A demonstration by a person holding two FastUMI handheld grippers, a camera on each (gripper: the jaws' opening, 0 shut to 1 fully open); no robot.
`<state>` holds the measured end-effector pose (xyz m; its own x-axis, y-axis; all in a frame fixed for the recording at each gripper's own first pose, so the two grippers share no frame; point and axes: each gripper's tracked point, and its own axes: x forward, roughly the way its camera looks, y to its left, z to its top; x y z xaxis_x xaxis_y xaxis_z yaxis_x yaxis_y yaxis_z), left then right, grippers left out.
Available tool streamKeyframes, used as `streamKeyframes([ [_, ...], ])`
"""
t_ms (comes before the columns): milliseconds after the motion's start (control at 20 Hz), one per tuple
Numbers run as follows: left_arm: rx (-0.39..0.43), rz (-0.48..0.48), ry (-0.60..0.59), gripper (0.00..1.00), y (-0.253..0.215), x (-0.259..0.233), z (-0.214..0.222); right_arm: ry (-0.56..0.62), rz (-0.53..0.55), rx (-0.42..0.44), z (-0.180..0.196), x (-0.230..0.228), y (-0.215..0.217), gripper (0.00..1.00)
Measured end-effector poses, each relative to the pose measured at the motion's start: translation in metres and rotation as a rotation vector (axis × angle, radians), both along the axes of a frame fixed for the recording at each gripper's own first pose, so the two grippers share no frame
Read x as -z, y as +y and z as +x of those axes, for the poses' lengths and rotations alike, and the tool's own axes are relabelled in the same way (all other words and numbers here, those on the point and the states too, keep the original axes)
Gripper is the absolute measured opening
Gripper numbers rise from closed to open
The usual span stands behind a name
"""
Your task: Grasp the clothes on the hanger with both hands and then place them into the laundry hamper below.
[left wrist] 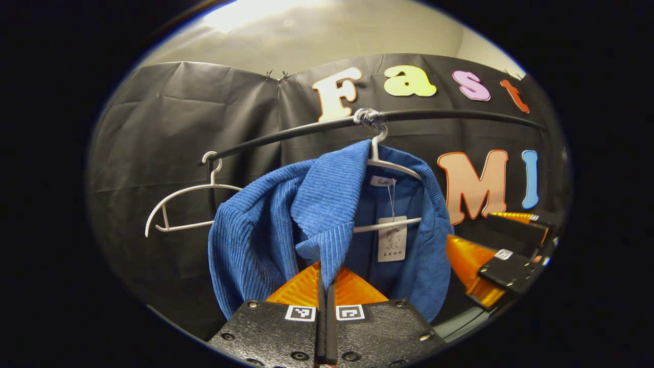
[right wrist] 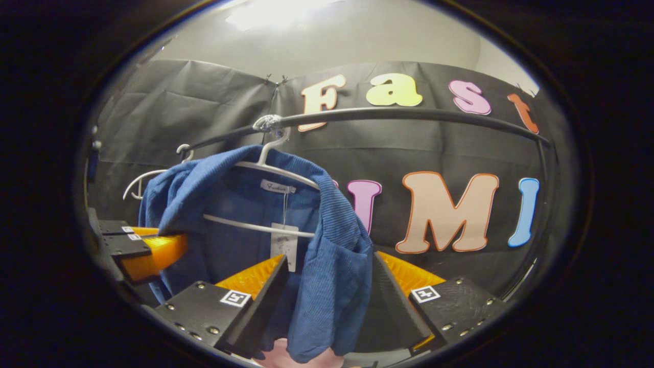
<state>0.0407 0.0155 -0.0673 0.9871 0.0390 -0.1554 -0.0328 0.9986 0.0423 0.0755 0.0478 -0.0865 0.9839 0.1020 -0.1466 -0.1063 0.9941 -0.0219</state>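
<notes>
Now the left tool (left wrist: 325,286) is clamped on the blue shirt (left wrist: 265,230) at six o'clock; the right tool (right wrist: 327,301) gapes around its other front. Hanger (left wrist: 388,163) unshed, hamper awaits.

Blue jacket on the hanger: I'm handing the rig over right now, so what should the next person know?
Left gripper: shut on the blue jacket, pinching its front edge.
Right gripper: open, with the jacket's other front edge hanging between its fingers, not yet clamped.
The jacket hangs on the white hanger from the black rail; an empty hanger hangs beside it.
Done: the left grasp.
Left: close the right gripper, pull the jacket off, lower it into the hamper.
</notes>
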Motion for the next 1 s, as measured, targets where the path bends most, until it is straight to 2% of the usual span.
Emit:
streamKeyframes([
  [150,-0.001,-0.006,-0.007,0.01,0.005,-0.007,-0.005,0.018,0.005,0.038,0.019,0.013,0.002,0.99],
  [300,-0.006,0.008,-0.015,0.00,0.012,-0.012,-0.007,0.047,0.027,0.042,0.037,0.030,0.014,0.98],
  [350,-0.009,0.012,-0.016,0.00,0.014,-0.013,-0.008,0.056,0.028,0.048,0.041,0.036,0.015,0.94],
  [400,-0.011,0.016,-0.019,0.00,0.016,-0.014,-0.008,0.065,0.027,0.055,0.046,0.041,0.015,0.98],
  [450,-0.014,0.021,-0.021,0.00,0.019,-0.016,-0.008,0.073,0.029,0.054,0.047,0.046,0.018,0.93],
  [500,-0.019,0.028,-0.024,0.00,0.021,-0.017,-0.008,0.085,0.023,0.062,0.051,0.053,0.019,0.94],
  [600,-0.028,0.036,-0.029,0.00,0.025,-0.019,-0.008,0.102,0.015,0.069,0.056,0.062,0.019,0.85],
  [700,-0.034,0.038,-0.033,0.00,0.028,-0.019,-0.007,0.119,-0.007,0.089,0.061,0.071,0.015,0.85],
  [800,-0.039,0.040,-0.037,0.00,0.030,-0.021,-0.006,0.144,-0.006,0.085,0.066,0.082,0.015,0.54],
  [850,-0.042,0.044,-0.040,0.00,0.031,-0.021,-0.007,0.174,-0.005,0.078,0.064,0.089,0.019,0.53],
  [1000,-0.061,0.068,-0.055,0.00,0.040,-0.027,-0.005,0.202,-0.013,0.103,0.064,0.092,0.010,0.17],
])
